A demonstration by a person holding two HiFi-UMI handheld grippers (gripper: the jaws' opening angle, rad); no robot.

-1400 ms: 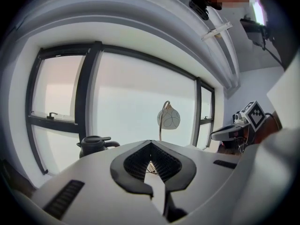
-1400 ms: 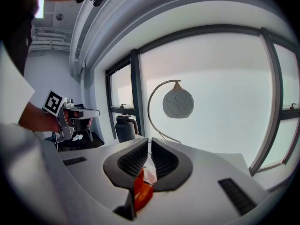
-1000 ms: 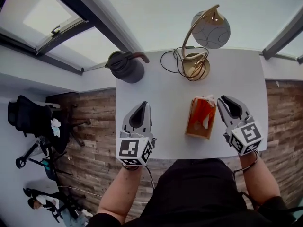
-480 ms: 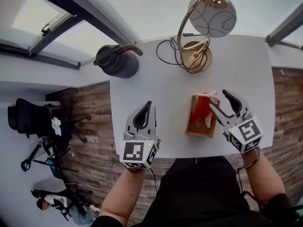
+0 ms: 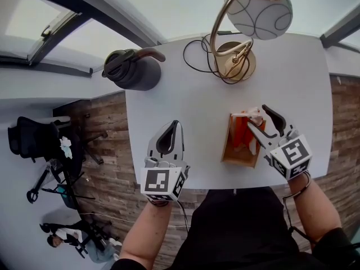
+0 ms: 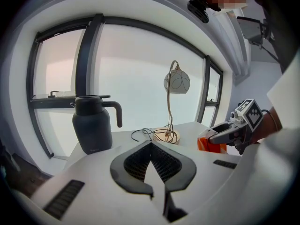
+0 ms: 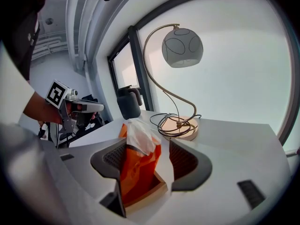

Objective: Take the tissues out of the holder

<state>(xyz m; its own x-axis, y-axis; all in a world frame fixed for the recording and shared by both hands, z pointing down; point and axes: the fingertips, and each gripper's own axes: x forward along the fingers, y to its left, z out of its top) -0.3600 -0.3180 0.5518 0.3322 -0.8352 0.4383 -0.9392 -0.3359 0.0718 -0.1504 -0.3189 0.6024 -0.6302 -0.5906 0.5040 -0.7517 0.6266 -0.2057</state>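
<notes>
A wooden tissue holder (image 5: 229,151) stands near the front edge of the white table (image 5: 185,106), with an orange tissue pack (image 5: 241,135) inside it. A white tissue (image 5: 251,116) sticks out of the top. My right gripper (image 5: 257,117) is at the holder's far right corner; its jaws have just been opening. In the right gripper view the tissue (image 7: 139,132) and the orange pack (image 7: 136,172) stand between the open jaws of that gripper (image 7: 146,142), and the pads do not press on them. My left gripper (image 5: 172,125) hovers left of the holder, shut and empty (image 6: 151,146).
A dark jug (image 5: 130,71) stands at the table's far left corner. A brass lamp base (image 5: 236,63) with a coiled cable (image 5: 197,66) stands at the back, its globe shade (image 5: 261,10) above. Wooden floor lies on both sides of the table.
My right gripper's jaws went from shut beside the holder to wide open around the sticking-out tissue. Both grippers sank towards the table.
</notes>
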